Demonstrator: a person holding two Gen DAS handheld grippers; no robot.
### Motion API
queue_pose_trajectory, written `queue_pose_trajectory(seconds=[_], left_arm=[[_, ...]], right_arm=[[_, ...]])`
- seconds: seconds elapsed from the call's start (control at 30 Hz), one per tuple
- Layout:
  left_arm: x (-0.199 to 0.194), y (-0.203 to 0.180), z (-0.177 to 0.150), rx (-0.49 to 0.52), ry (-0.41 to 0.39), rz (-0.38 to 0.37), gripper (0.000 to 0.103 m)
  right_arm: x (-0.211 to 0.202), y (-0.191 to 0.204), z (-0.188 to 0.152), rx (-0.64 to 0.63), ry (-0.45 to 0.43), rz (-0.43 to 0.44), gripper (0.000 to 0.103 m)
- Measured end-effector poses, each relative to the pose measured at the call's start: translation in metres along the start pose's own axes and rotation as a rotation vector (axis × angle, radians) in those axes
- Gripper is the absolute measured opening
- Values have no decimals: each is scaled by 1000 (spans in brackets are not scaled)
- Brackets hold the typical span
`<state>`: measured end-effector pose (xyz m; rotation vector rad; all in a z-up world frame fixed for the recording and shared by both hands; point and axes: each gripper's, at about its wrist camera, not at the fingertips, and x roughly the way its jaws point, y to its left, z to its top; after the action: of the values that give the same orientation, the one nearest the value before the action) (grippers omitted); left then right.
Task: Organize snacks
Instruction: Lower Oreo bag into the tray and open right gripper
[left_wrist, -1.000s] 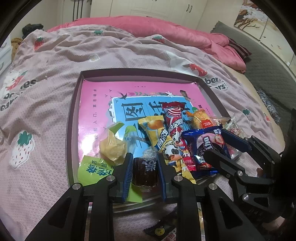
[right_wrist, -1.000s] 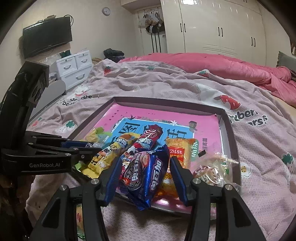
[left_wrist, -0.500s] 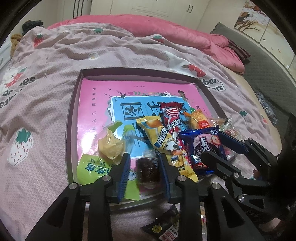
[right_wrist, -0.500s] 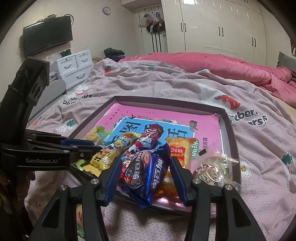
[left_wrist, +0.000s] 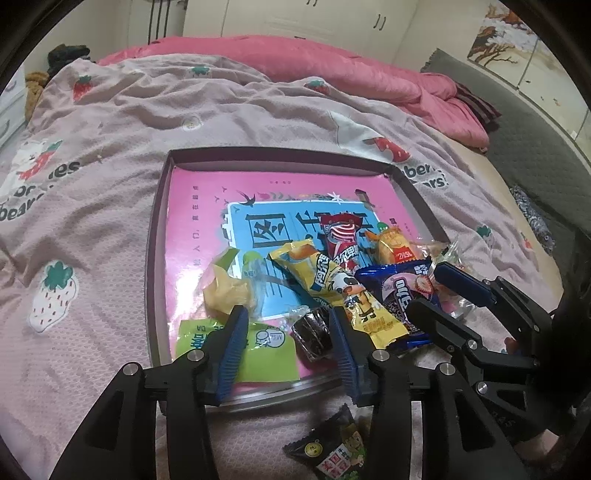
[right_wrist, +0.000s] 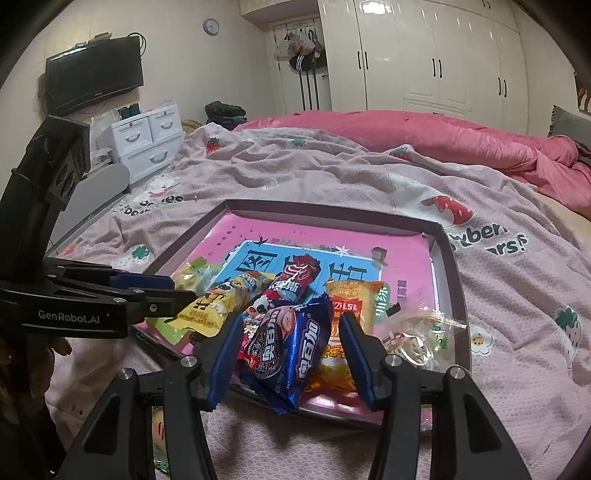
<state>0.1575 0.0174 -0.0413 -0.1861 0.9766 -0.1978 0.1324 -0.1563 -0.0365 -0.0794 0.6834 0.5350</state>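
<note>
bed; tray (left_wrist: 157, 258) near edge hidden; left gripper (left_wrist: 286, 338) fingers just parted round dark candy (left_wrist: 312, 334); right gripper (right_wrist: 290, 349) fingers apart.

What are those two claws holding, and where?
Left gripper: nothing; its jaws just opened, the dark round snack lies loose between them. Right gripper: blue packet between its fingers, around its middle; grip unclear.

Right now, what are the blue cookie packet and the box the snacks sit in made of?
The blue cookie packet looks like thin plastic film with a glossy finish: it crinkles and catches bright glints of light. The box seems to be cardboard, probably with a matte surface: its dark walls are thin, flat and fold at sharp corners.
</note>
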Motion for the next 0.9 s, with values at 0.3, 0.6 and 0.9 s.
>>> queue_pose_trajectory(seconds=[0.3, 0.6, 0.9], left_arm=[[-13, -4, 1, 8, -16, -2, 53], [-28, -6, 0, 14, -33, -8, 58], [-49, -1, -9, 7, -37, -10, 59]], right_arm=[[-9, 0, 1, 8, -19, -5, 57], [-23, 0, 2, 25, -39, 4, 59], [-40, 10, -3, 55, -30, 60, 63]])
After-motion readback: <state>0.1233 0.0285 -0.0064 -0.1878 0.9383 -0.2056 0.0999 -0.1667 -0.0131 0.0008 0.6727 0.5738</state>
